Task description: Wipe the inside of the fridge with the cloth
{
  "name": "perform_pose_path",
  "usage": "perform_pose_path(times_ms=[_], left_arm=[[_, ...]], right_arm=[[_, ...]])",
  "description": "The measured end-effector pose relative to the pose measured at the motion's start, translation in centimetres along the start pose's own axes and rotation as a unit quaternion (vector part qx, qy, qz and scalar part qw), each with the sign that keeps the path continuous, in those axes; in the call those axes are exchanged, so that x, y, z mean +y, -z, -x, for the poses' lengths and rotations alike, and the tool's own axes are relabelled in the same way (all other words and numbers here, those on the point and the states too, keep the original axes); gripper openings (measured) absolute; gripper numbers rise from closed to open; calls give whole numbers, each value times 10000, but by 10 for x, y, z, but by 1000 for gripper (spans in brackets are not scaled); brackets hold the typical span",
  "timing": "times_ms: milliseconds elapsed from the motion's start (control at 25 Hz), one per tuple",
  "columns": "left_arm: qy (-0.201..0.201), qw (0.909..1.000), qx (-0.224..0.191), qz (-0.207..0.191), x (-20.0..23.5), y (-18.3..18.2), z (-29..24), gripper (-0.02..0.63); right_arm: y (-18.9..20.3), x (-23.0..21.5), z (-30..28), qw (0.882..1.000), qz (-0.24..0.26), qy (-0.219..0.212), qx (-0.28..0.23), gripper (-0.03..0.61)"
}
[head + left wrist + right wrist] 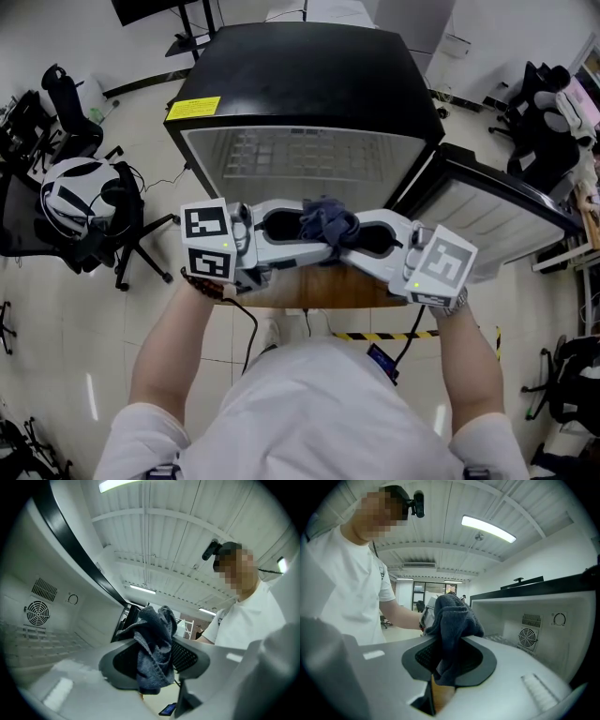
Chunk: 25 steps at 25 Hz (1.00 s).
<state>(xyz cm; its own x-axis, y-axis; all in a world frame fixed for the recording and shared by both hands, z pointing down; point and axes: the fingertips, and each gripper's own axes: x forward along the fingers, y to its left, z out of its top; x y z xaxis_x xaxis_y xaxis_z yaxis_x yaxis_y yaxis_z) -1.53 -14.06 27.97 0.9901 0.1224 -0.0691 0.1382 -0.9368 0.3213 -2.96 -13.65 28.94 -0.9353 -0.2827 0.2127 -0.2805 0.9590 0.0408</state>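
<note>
Head view: left gripper (309, 248) and right gripper (361, 246) meet tip to tip before the open fridge (309, 75), with the dark cloth (326, 223) bunched between them.
Left gripper view: jaws clamp the cloth, gap fairly wide.
Right gripper view: jaws pinch the same cloth, gap narrow.

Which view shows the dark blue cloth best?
The left gripper view: the cloth fills the centre, close and evenly lit, so its blue-grey weave and folds read clearly. The right gripper view shows it equally close but darker. The head view shows only a small crumpled bundle in front of the open fridge.
</note>
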Motion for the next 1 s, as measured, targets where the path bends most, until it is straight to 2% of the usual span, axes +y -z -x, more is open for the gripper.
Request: perform_pose_path(times_ms=[80, 280, 440, 720, 880, 1000], left_arm=[[-29, 10000, -19, -39, 1, -2, 1, 164], [-167, 9995, 75, -273, 4, -2, 0, 122], [-434, 9973, 223, -542, 11, 1, -5, 104], [-1250, 9878, 97, -921, 42, -6, -9, 95], [-1818, 9768, -53, -1130, 66, -15, -15, 94], [-2246, 9676, -151, -1140, 87, -19, -17, 94]], right_arm=[[1, -1, 2, 10000, -5, 39, 8, 71], [4, -5, 4, 9998, 45, 191, 66, 71], [12, -15, 8, 9984, -21, 535, 164, 80], [24, -42, 29, 9885, -211, 1492, 153, 106], [28, -58, 49, 9757, -285, 2169, 80, 106], [33, -64, 63, 9667, -318, 2539, 52, 106]])
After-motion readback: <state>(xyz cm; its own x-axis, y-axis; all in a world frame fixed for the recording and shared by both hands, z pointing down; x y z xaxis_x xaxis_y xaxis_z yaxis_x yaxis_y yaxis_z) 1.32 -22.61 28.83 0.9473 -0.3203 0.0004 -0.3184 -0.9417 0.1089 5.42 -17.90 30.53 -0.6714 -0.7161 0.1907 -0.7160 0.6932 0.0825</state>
